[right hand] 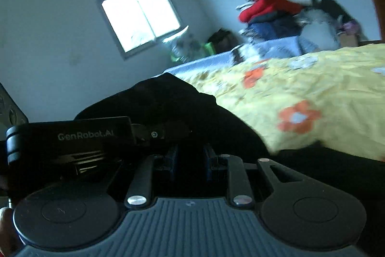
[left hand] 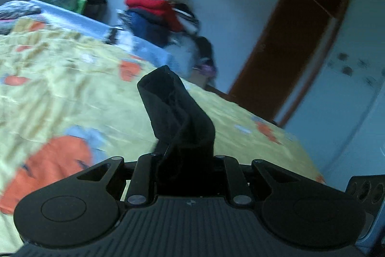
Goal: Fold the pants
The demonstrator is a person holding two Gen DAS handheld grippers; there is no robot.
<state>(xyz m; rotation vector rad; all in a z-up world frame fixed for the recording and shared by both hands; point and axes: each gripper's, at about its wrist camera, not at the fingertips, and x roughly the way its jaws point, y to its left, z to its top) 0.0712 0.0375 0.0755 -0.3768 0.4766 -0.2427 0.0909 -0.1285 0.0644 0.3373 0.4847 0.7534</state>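
Observation:
The pants are black cloth. In the left wrist view a bunched fold of the pants (left hand: pixel 178 112) sticks up from my left gripper (left hand: pixel 185 155), which is shut on it above the yellow flowered bedspread (left hand: pixel 60 93). In the right wrist view the black pants (right hand: pixel 173 107) drape over and around my right gripper (right hand: pixel 190 155), whose blue pads (right hand: pixel 173 160) stand close together with dark cloth between them. The left gripper's body (right hand: pixel 72 136) shows at the left of that view, close beside the right one. Both views are blurred.
The bed carries a yellow spread with orange flowers (right hand: pixel 298 117) and a blue sheet (right hand: pixel 276 45) at the far end. A pile of clothes (left hand: pixel 163 11) stands beyond the bed. A brown door (left hand: pixel 284 52) is at the right, a window (right hand: pixel 142 16) on the far wall.

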